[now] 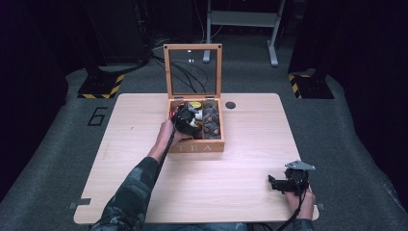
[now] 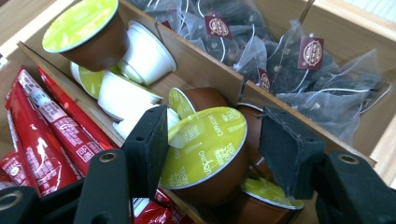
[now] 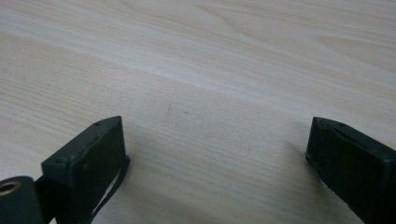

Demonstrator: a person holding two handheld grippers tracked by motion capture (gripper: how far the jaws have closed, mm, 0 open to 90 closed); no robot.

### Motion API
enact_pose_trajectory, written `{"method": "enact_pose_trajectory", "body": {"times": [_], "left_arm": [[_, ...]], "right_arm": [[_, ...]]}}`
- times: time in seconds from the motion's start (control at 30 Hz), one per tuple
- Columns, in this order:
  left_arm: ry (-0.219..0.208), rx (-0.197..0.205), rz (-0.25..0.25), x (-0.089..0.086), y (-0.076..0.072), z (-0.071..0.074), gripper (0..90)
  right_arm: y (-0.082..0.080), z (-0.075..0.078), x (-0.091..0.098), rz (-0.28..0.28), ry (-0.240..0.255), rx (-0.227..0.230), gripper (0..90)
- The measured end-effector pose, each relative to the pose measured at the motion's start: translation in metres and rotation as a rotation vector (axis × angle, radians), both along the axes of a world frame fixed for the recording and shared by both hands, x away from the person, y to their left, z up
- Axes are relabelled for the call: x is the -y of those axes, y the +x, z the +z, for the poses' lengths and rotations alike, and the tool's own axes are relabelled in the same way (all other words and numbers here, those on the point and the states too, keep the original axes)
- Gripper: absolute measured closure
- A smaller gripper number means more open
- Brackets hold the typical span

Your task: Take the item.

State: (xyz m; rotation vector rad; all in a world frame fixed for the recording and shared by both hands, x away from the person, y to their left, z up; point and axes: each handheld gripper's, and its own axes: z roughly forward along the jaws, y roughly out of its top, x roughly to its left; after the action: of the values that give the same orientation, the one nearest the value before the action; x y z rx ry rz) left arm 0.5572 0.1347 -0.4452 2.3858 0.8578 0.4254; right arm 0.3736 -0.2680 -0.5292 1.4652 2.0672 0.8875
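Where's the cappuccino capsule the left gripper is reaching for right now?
In the left gripper view the cappuccino capsule sits between the open left gripper's jaws, in the tea box's middle compartment, red sachets one side, mesh tea bags the other.

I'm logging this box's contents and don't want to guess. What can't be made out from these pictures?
- Capsule count: left gripper view; its jaws and the upper capsules cover those beneath.
- Red sachets: the print is too small to read, and the left edge cuts them off.
- Tea bags: overlapping mesh hides how many.
- Tea box interior, high view: the left gripper hides the left compartments.
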Motion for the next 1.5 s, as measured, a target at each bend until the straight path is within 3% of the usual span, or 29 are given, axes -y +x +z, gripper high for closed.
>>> {"method": "enact_pose_trajectory", "body": {"times": [0.5, 0.97, 1.5], "left_arm": [[0.014, 0.024, -0.007, 0.002, -0.004, -0.001, 48.3], [-0.044, 0.028, 0.0, -0.003, -0.007, 0.004, 51.2], [-0.059, 0.067, -0.012, -0.007, -0.014, 0.019, 53.2]], "right_arm": [[0.0, 0.0, 0.001, 0.0, -0.001, 0.003, 5.0], [0.0, 0.0, 0.001, 0.005, -0.005, 0.004, 5.5], [0.0, 0.0, 0.001, 0.006, -0.004, 0.004, 5.5]]}}
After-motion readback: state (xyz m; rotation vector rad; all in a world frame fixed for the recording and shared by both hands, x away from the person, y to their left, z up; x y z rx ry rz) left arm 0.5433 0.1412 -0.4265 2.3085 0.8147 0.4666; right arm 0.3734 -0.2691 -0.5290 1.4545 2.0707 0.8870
